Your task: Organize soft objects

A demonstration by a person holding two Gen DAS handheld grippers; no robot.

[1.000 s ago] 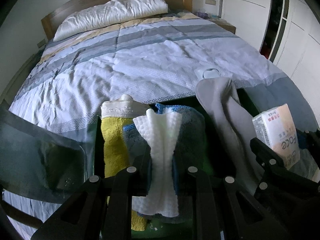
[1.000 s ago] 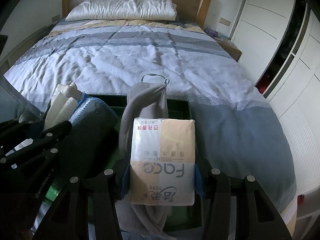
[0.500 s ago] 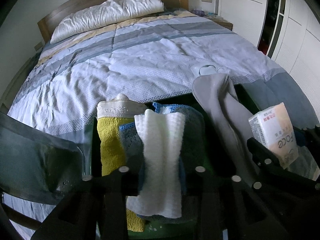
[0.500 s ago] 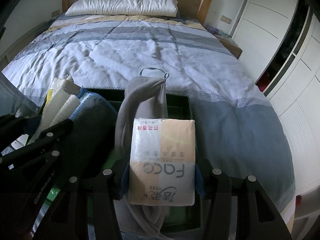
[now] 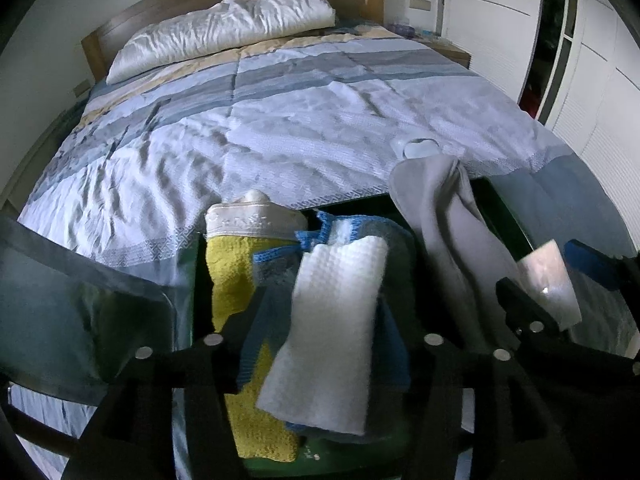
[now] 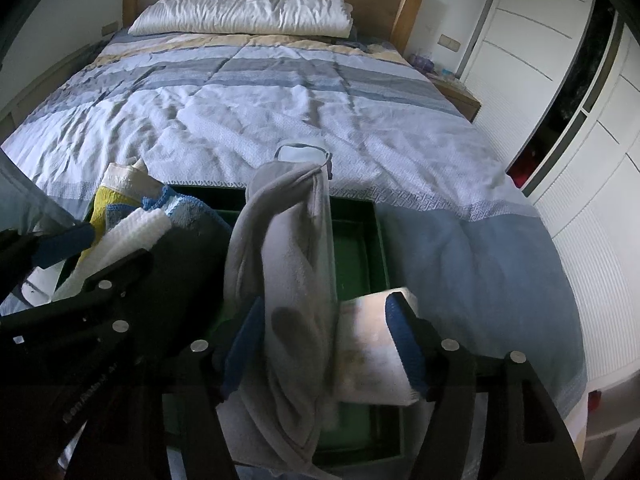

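A dark green bin [image 6: 362, 240] stands on the foot of the bed. My left gripper [image 5: 320, 344] is open; a white waffle cloth [image 5: 332, 320] lies loose between its fingers on a grey-blue towel [image 5: 360, 232] beside a yellow towel [image 5: 232, 276]. My right gripper [image 6: 324, 344] is open; the tissue pack [image 6: 372, 352] rests blurred and tilted against its right finger, over the bin beside a grey towel [image 6: 292, 260]. The pack also shows in the left wrist view [image 5: 548, 280].
The bed [image 6: 280, 100] with a striped grey-blue quilt fills the room ahead, with a white pillow [image 6: 248, 16] at the wooden headboard. A clear lid [image 5: 80, 304] leans at the left. White wardrobe doors [image 6: 560, 60] line the right side. A small white item [image 6: 302, 154] lies behind the bin.
Both grippers have opened. The white cloth has dropped from a pinched upright fold onto the towels. The tissue pack has slipped right and down toward the bin.
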